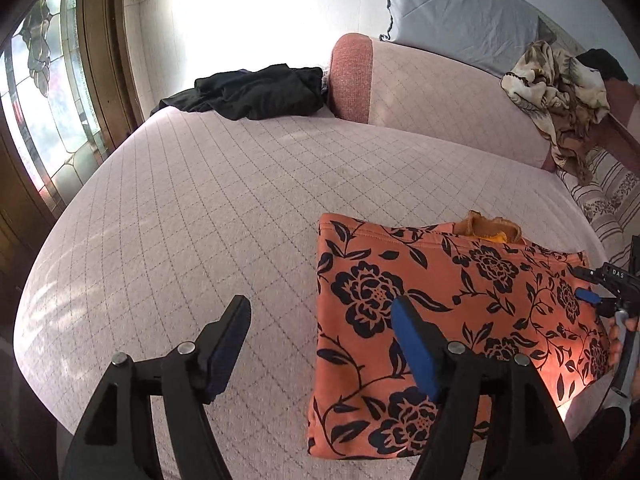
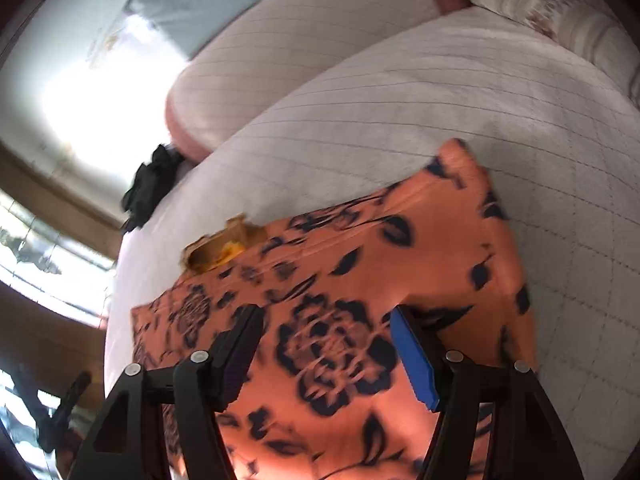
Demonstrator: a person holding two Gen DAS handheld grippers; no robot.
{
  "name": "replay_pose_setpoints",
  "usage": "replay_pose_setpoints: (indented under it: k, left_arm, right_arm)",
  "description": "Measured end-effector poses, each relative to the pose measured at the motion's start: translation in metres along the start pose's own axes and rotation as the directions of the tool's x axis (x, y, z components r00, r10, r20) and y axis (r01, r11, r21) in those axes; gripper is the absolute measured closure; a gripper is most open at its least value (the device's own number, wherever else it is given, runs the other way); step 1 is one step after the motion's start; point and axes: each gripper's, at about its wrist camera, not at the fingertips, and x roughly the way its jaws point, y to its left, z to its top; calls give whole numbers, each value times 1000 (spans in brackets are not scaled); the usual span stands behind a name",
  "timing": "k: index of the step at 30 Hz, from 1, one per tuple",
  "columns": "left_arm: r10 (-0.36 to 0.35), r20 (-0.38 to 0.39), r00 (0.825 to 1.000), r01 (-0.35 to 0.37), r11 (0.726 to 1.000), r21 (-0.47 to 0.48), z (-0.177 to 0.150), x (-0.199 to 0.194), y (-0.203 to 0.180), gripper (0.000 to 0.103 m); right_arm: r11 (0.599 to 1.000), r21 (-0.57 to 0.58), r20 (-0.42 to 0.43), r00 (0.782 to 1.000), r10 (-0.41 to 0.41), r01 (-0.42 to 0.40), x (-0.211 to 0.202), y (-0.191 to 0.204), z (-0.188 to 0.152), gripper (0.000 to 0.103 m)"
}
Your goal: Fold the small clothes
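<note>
An orange garment with a black flower print (image 1: 448, 304) lies folded flat on the pink quilted bed (image 1: 208, 208). A yellow-brown lining (image 1: 490, 228) shows at its far edge. My left gripper (image 1: 322, 312) is open and empty above the garment's left edge. My right gripper (image 2: 324, 320) is open and empty, hovering over the garment (image 2: 360, 280). It also shows at the right edge of the left wrist view (image 1: 600, 288).
A black garment (image 1: 256, 92) lies at the far end of the bed by a pink bolster (image 1: 420, 92). A brown-and-cream floral cloth (image 1: 560, 96) is heaped at the far right. A stained-glass door (image 1: 44, 92) stands on the left.
</note>
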Motion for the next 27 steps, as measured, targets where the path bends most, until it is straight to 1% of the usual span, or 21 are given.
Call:
replay_pose_setpoints:
  k: [1, 2, 3, 4, 5, 6, 8, 10, 11, 12, 13, 14, 15, 17, 19, 20, 21, 22, 23, 24, 27]
  left_arm:
    - [-2, -7, 1000, 1, 1000, -13, -3, -1, 1, 30]
    - [-7, -16, 1000, 7, 1000, -18, -6, -2, 2, 30]
    - [-6, -19, 1000, 6, 1000, -21, -8, -4, 3, 30]
    - [0, -14, 1000, -1, 1000, -27, -10, -6, 5, 30]
    - [5, -13, 1000, -5, 999, -32, -12, -7, 6, 30]
    - [5, -17, 1000, -5, 999, -36, -13, -8, 5, 30]
    - [-3, -25, 1000, 2, 999, -48, -16, -8, 7, 30]
    - [-8, -31, 999, 6, 999, -51, -18, -9, 8, 30]
    - [-7, -32, 999, 6, 999, -49, -19, -10, 8, 30]
    - [-3, -31, 1000, 2, 999, -45, -20, -11, 9, 30]
    - [3, -29, 1000, -4, 999, -41, -20, -12, 10, 30]
    - [9, -27, 1000, -10, 999, -38, -20, -12, 10, 30]
    - [16, -27, 1000, -17, 999, -37, -20, -10, 11, 30]
    - [20, -38, 999, -22, 999, -45, -19, -4, 12, 30]
    - [13, -47, 999, -16, 999, -49, -19, 1, 12, 30]
    - [15, -53, 998, -18, 999, -47, -19, 4, 11, 30]
    - [14, -59, 998, -17, 999, -46, -19, 7, 10, 30]
    - [14, -64, 998, -17, 999, -45, -20, 9, 9, 30]
    - [14, -70, 997, -17, 999, -43, -21, 11, 9, 30]
    - [15, -71, 997, -18, 999, -41, -22, 11, 8, 30]
    - [23, -79, 997, -26, 999, -39, -23, 13, 7, 30]
  right_arm:
    - [993, 102, 12, 998, 66, -66, 3, -18, 8, 36]
    - [979, 179, 35, 995, 98, -102, 0, -26, 13, 37]
    - [976, 199, 49, 995, 82, -91, -6, -22, 15, 35]
    - [985, 161, 68, 996, 52, -62, -15, -12, 16, 34]
    - [993, 104, 86, 995, 42, -51, -22, 1, 15, 32]
    - [996, 54, 83, 995, 61, -65, -26, 11, 13, 32]
    - [996, 9, 58, 994, 88, -89, -27, 22, 10, 31]
    - [999, 20, 45, 999, 27, -28, -18, 13, 10, 29]
    - [998, 57, 25, 999, -20, 19, -11, 1, 10, 30]
    - [993, 118, 10, 1000, -19, 17, -6, -13, 11, 32]
    - [986, 168, 30, 999, 15, -20, -9, -20, 12, 32]
    - [983, 182, 43, 999, 21, -29, -14, -19, 15, 30]
    - [987, 159, 49, 999, 15, -23, -17, -12, 19, 30]
    - [996, 80, 66, 997, 45, -51, -22, 5, 25, 29]
    - [997, 47, 73, 996, 58, -62, -19, 9, 34, 27]
    - [998, 51, 74, 997, 22, -26, -13, 4, 38, 24]
    - [996, 72, 61, 997, -53, 48, -2, -6, 42, 23]
    - [988, 111, 27, 993, -115, 112, 11, -21, 44, 24]
    - [988, 134, 39, 996, -86, 80, 14, -29, 43, 24]
    - [989, 129, 69, 994, -81, 71, 8, -27, 43, 23]
    - [995, 77, 75, 995, -72, 66, -5, -9, 39, 23]
